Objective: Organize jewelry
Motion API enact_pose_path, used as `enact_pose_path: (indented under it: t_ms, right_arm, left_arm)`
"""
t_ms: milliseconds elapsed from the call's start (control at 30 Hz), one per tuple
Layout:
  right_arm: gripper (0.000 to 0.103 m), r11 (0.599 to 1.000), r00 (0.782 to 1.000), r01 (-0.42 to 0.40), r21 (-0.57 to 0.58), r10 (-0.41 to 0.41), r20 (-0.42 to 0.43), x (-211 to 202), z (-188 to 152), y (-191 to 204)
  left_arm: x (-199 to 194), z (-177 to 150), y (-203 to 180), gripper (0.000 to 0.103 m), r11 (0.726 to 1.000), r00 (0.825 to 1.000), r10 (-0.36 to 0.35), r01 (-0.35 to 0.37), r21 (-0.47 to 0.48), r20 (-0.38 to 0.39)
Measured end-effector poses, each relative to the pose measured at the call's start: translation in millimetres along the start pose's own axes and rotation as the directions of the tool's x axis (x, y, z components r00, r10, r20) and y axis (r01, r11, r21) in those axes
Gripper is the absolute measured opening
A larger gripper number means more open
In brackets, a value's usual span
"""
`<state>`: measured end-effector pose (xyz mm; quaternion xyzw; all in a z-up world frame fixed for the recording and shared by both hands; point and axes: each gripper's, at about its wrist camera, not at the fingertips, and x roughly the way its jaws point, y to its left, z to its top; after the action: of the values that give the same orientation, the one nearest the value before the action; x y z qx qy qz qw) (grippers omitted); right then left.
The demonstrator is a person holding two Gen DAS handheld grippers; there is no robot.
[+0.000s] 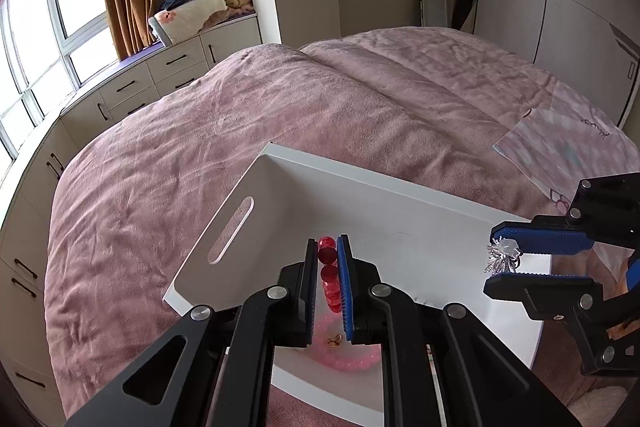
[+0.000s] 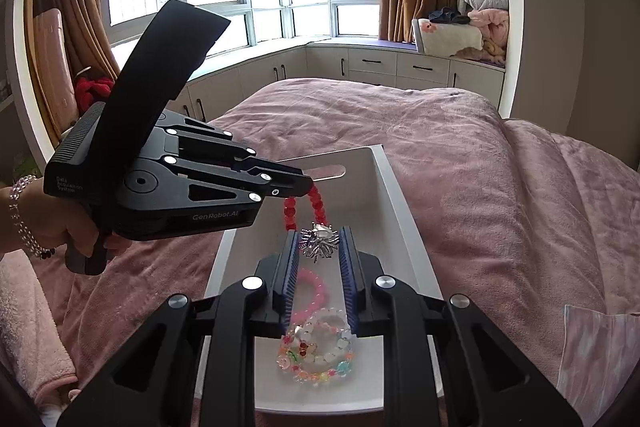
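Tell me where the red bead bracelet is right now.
The red bead bracelet hangs from the shut left gripper above the white tray, just beyond the silver brooch.

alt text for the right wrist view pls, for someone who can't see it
The right gripper pinches a silver spiky brooch above a white tray on a pink bedspread. The left gripper, held in a hand, dangles a red bead bracelet over the tray, where pink and multicoloured bead bracelets lie.

Red bracelet point(image 2: 316, 205), silver brooch point(image 2: 320, 241), pink bracelet point(image 2: 316, 287), white tray point(image 2: 400, 195), dusty-pink bedspread point(image 2: 500, 187).
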<state>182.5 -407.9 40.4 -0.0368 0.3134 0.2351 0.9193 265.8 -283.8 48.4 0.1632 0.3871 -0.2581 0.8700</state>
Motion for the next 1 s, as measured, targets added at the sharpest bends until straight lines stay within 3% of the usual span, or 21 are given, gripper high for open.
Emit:
enact_pose_path:
  t_ms: [133, 333, 500, 767, 833, 900, 1000]
  right_arm:
    - [0.021, 1.0, 0.999, 0.005, 0.001, -0.005, -0.043, 25, 5, -5]
    - [0.021, 0.997, 0.99, 0.074, -0.02, -0.076, -0.12, 48, 7, -8]
    - [0.021, 0.994, 0.981, 0.101, -0.028, -0.104, -0.166, 63, 8, -8]
    - [0.021, 0.993, 0.977, 0.109, -0.045, -0.116, -0.179, 69, 16, -4]
    - [0.022, 0.992, 0.976, 0.114, -0.045, -0.121, -0.179, 69, 18, -4]
    - [0.025, 0.992, 0.976, 0.12, -0.047, -0.126, -0.178, 68, 19, -3]
    - [0.042, 0.988, 0.973, 0.141, -0.066, -0.15, -0.173, 68, 21, 0]
  left_arm:
    - [24, -3, 6, 0.015, 1.0, 0.999, 0.015, -0.015, 0.012, -0.039]
    - [49, -8, 13, 0.015, 0.996, 0.994, 0.074, -0.069, 0.064, -0.077]
    - [63, -10, 24, 0.015, 0.996, 0.991, 0.089, -0.086, 0.033, -0.099]
    - [55, -7, 33, 0.018, 0.995, 0.994, 0.094, -0.096, -0.021, -0.059]
    - [48, -6, 33, 0.025, 0.994, 0.994, 0.102, -0.103, -0.022, -0.037]
    - [39, -4, 31, 0.038, 0.993, 0.993, 0.118, -0.119, -0.016, -0.014]
    - [26, -2, 28, 0.044, 0.99, 0.99, 0.14, -0.14, -0.007, 0.016]
